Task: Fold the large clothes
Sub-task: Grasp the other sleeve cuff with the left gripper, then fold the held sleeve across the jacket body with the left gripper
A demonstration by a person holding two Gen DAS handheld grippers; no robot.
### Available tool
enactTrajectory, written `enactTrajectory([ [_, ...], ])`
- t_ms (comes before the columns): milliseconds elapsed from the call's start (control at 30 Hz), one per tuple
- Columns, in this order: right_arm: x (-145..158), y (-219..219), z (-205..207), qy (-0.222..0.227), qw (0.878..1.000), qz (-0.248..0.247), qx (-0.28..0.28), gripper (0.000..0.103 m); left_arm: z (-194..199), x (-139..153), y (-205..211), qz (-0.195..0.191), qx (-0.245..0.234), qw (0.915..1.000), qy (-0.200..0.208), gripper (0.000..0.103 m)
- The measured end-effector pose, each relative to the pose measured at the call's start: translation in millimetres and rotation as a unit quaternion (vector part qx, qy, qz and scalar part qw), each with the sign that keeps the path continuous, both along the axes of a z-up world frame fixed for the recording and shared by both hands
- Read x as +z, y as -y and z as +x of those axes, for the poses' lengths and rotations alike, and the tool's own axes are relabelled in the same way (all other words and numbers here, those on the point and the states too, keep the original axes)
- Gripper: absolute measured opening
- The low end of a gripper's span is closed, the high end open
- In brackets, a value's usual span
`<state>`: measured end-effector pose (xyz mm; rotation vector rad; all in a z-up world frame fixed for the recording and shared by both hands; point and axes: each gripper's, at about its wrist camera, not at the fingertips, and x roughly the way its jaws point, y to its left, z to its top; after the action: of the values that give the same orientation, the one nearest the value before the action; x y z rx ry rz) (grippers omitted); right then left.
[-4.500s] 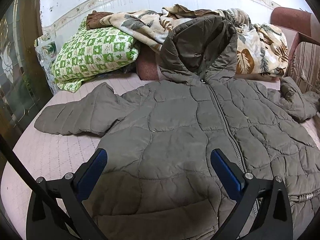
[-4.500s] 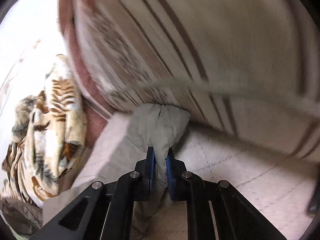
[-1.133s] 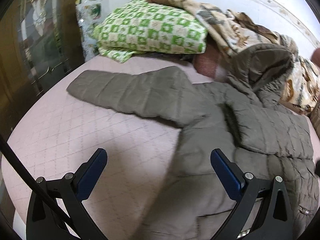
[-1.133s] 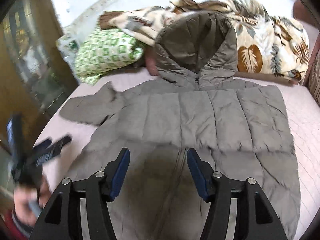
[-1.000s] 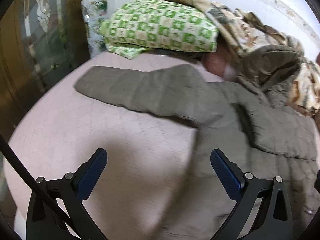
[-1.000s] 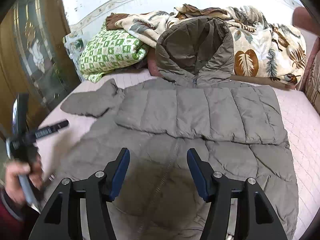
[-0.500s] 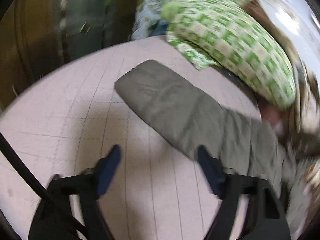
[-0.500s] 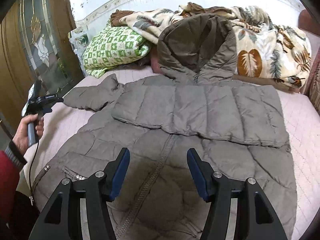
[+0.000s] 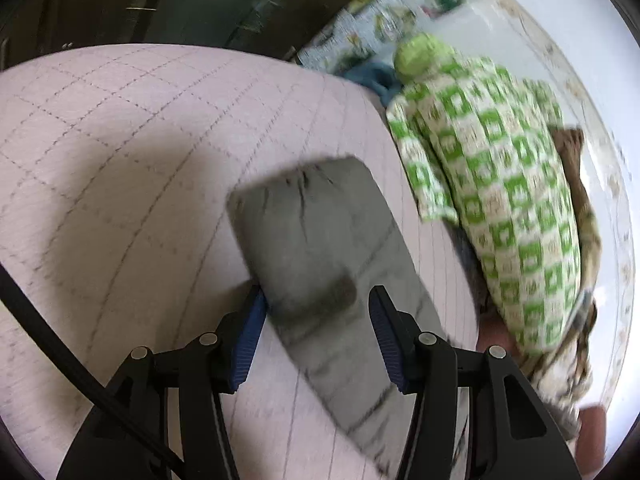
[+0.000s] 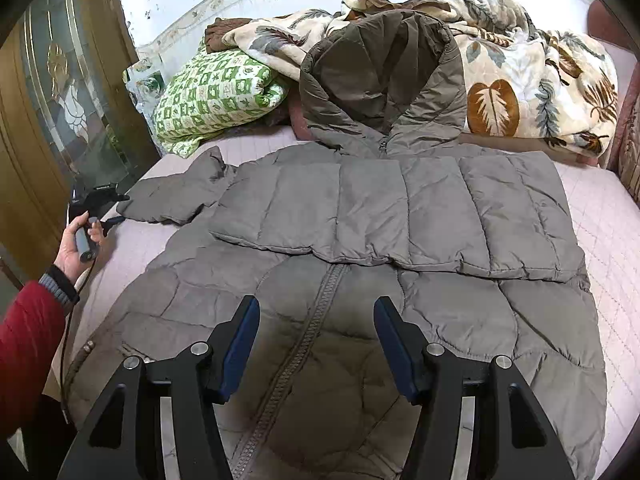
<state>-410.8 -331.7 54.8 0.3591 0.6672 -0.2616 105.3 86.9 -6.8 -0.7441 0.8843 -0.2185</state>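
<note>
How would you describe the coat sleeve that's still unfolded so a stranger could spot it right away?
Start at the pink quilted bed and find the grey hooded coat spread over it. One sleeve is folded flat across the chest; the sleeve you want sticks out sideways onto bare mattress, below the green checked pillow. The left gripper straddles its cuff end, open.

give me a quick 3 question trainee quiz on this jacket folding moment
1. True or false: one sleeve already lies folded across the jacket chest.
2. Which gripper straddles the other sleeve's cuff: A left gripper, B right gripper?
3. Fill in: both grippers are ____.

Key: 1 true; 2 A; 3 open
</note>
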Motion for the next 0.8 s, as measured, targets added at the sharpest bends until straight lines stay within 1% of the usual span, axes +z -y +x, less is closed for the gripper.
enactTrajectory([
  [33,-1,1,1,-0.001,1.000,0.001,0.000,0.064,4,-2,3,0.005,0.006,0.9999,0.007,0.052],
  [100,-3,4,2,-0.003,1.000,0.005,-0.003,0.064,8,0,11,0.034,0.010,0.9992,0.019,0.052],
  [167,-5,8,2,-0.003,1.000,0.010,-0.007,0.064,10,4,20,0.067,0.015,0.9973,0.025,0.026],
  [200,-5,10,2,-0.003,1.000,0.012,-0.010,0.064,12,3,22,0.061,0.007,0.9978,0.025,0.011],
  [267,-5,14,0,0.000,1.000,0.015,-0.018,0.064,9,9,21,0.055,0.013,0.9980,0.029,0.011],
  [367,-2,18,-4,0.007,0.999,0.015,-0.030,0.064,-2,32,26,0.061,0.006,0.9969,0.049,0.011],
  [467,5,26,-14,0.023,0.998,0.017,-0.051,0.064,-18,69,35,0.067,-0.010,0.9946,0.079,0.011],
  [500,8,28,-17,0.029,0.998,0.019,-0.057,0.064,-26,88,40,0.073,-0.020,0.9926,0.096,0.011],
  [533,10,31,-20,0.035,0.997,0.021,-0.064,0.064,-31,101,44,0.078,-0.026,0.9909,0.107,0.011],
  [600,16,38,-30,0.052,0.995,0.029,-0.078,0.064,-50,138,57,0.092,-0.046,0.9847,0.140,0.011],
  [667,21,45,-38,0.064,0.993,0.037,-0.092,0.064,-74,178,75,0.109,-0.068,0.9755,0.178,0.011],
  [800,30,62,-61,0.097,0.986,0.058,-0.120,0.064,-134,249,114,0.122,-0.111,0.9562,0.242,0.011],
])
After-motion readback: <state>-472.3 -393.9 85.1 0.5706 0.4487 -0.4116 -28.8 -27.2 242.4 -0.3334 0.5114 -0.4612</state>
